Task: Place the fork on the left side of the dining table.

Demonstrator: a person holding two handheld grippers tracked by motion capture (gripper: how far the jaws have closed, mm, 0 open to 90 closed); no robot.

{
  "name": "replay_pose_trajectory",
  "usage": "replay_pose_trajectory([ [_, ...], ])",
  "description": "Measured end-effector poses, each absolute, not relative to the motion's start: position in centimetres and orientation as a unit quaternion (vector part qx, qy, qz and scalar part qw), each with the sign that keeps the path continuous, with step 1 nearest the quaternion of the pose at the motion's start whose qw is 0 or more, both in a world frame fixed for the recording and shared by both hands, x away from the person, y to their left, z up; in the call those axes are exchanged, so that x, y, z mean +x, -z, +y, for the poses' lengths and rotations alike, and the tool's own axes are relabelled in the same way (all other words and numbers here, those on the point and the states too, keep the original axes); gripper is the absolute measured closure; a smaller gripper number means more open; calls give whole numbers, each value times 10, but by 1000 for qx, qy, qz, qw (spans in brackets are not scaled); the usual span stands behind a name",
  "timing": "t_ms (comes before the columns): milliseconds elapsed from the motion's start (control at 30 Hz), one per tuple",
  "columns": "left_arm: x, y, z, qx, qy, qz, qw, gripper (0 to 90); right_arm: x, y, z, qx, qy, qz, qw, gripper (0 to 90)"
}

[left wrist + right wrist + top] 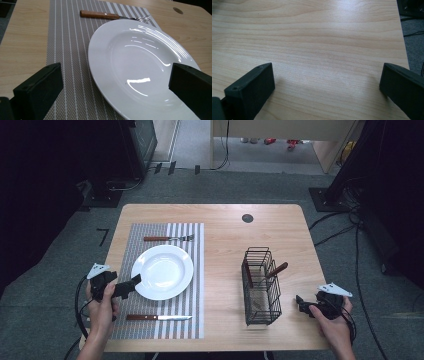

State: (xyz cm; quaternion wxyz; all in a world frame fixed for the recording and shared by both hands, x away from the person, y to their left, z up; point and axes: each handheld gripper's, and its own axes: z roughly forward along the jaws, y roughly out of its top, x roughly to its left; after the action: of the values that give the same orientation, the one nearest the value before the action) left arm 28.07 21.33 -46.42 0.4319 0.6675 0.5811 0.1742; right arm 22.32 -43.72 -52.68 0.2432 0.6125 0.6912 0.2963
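Holding your left hand-held gripper (134, 282) jaws wide and empty at the round white ceramic plate (140, 65)'s eight o'clock rim, you risk skidding it off the striped grey placemat (72, 50). Your right hand-held gripper (301, 302), equally open, hovers over bare wooden table (317, 37). No writing is readable.

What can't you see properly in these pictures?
- What the two wooden handles in the wire basket belong to: high view, their lower ends are too small and sit behind the wires.
- The near rim of the plate: left gripper view, cut off by the bottom edge and a jaw.
- The knife blade's edge: high view, too small.
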Motion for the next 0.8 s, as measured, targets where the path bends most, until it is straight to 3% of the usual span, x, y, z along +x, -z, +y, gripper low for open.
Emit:
replay_pose_trajectory([
  [367,256,481,228,675,-188,584,410,0,223,527,-437,613,-296,691,243,0],
  [800,247,511,239,700,-220,594,329,0,223,527,-437,613,-296,691,243,0],
])
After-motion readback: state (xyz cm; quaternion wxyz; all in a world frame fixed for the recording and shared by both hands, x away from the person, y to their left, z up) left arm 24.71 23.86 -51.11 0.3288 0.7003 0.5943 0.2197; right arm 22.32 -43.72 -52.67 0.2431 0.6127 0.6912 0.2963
